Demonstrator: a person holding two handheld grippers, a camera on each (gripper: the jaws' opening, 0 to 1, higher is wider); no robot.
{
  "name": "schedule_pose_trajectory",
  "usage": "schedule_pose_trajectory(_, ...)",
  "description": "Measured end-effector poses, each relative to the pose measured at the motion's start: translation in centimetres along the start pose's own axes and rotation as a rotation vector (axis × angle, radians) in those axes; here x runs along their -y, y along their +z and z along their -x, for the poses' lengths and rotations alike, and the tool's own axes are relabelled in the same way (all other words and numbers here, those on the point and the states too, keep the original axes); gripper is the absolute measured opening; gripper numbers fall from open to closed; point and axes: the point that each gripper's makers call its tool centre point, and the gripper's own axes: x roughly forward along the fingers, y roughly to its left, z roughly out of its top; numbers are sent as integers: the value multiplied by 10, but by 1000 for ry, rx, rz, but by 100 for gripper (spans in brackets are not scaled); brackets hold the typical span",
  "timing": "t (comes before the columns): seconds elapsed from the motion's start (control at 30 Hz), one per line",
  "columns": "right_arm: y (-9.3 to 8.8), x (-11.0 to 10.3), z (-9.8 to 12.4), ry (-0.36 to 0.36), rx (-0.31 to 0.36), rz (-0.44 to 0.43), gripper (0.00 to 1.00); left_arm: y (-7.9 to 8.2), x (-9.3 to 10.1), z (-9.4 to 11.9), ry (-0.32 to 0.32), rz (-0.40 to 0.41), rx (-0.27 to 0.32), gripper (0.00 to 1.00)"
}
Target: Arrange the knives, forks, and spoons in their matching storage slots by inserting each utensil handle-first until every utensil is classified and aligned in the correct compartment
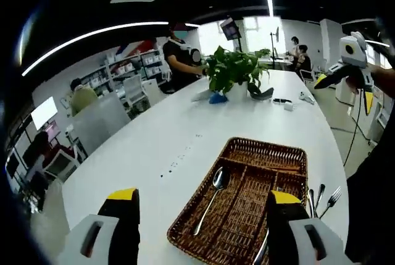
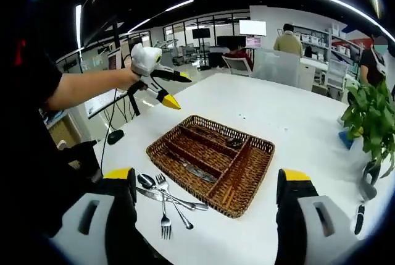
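**A:** ok so where's everything sitting right now? From the left gripper view I've got the left gripper (image 1: 203, 206) held above the white table (image 1: 154, 135), jaws spread wide, nothing between them. The wicker tray (image 1: 290, 154) is right ahead, and there's one spoon (image 1: 213, 197) lying in its long left slot, bowl end pointing away from the camera. Off the tray's right edge I can make out a fork (image 1: 333, 198) and a couple of other handles on the table, partly hidden by my right jaw.

**B:** yeah, the right gripper view shows that pile better. Right gripper (image 2: 210, 194) is also wide open and holding nothing, hovering over the table (image 2: 296, 123). The tray (image 2: 256, 175) sits between the jaws, a bit further out. The loose stuff is just beside the tray's near-left corner: a fork (image 2: 165, 215), a spoon (image 2: 147, 181) and a knife (image 2: 170, 200), all overlapping in a heap. There's something metal in one of the middle slots too, can't tell what exactly.

**A:** I can see your gripper up at the top right of my view, in a hand, well above the table.

**B:** same here, yours is at the upper left, yellow tips apart. Potted plant (image 2: 370, 123) off to the right.
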Motion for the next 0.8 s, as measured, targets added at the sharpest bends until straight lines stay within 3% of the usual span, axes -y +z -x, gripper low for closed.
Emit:
schedule_pose_trajectory(0.1, 7, 0, -2, 18, 14, 11, 97, 4, 6, 24, 26, 46, 28, 100)
schedule_pose_trajectory(0.17, 11, 1, -3, 20, 22, 34, 97, 6, 20, 39, 2, 113, 59, 100)
schedule_pose_trajectory(0.2, 12, 3, -3, 19, 27, 36, 98, 8, 21, 45, 22, 108, 81, 100)
schedule_pose_trajectory(0.33, 17, 11, -3, 11, 42, 62, 99, -3, 34, 72, 83, 121, 69, 100)
schedule_pose_trajectory(0.6, 23, 24, 5, 11, 47, 61, 99, -6, 51, 120, 210, 206, 120, 100)
schedule_pose_trajectory(0.73, 24, 26, 11, 8, 45, 58, 99, -15, 54, 144, 289, 237, 115, 100)
schedule_pose_trajectory(0.8, 20, 26, 12, 6, 39, 57, 99, -34, 53, 152, 345, 268, 85, 100)
